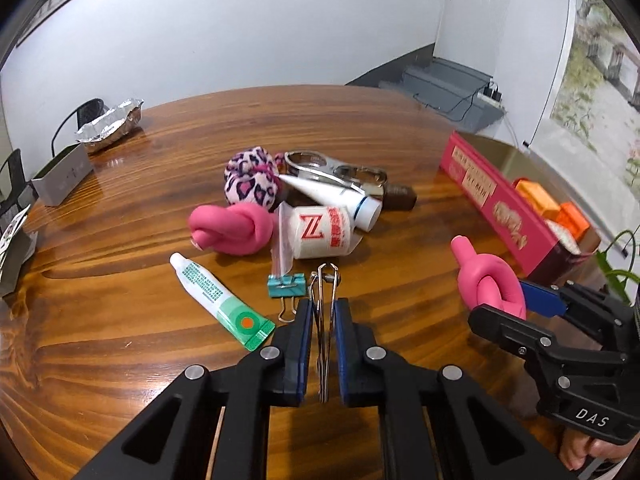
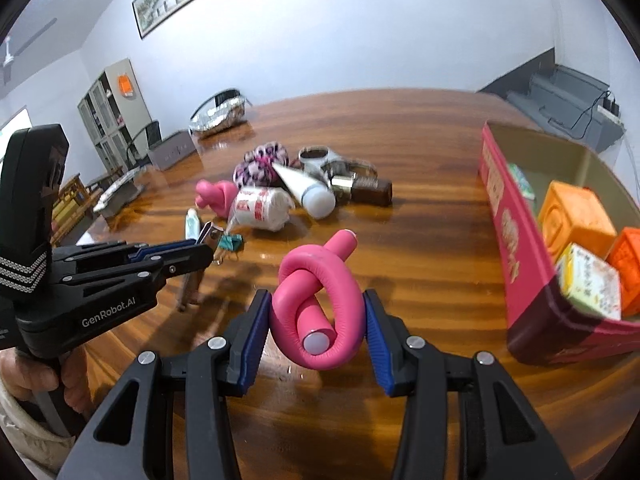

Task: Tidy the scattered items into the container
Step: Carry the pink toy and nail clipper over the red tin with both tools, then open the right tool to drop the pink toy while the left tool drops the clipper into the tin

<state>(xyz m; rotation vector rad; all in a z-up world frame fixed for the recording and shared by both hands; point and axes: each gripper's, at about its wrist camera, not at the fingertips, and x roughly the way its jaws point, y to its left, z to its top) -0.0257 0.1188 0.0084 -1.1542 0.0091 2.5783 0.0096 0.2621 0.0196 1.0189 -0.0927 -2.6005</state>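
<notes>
My left gripper (image 1: 323, 308) is shut on a slim metal nail clipper (image 1: 325, 288), held just above the wooden table (image 1: 120, 320). My right gripper (image 2: 316, 298) is shut on a pink knotted foam roller (image 2: 320, 308), lifted over the table to the left of the pink cardboard box (image 2: 516, 240). Scattered in the middle lie a second pink knotted roller (image 1: 232, 230), a leopard-print scrunchie (image 1: 250, 182), a white roll with red print (image 1: 320, 232), a white tube (image 1: 340, 194), a green-and-white tube (image 1: 218, 300), a teal binder clip (image 1: 286, 285) and metal scissors (image 1: 320, 164).
The box holds orange cubes (image 2: 576, 220) and a small printed carton (image 2: 592, 284). A foil tray (image 1: 110, 124) and a grey box (image 1: 62, 174) stand at the table's far left. A brown bottle-like item (image 1: 400, 198) lies behind the white tube. A person's hands hold both gripper handles.
</notes>
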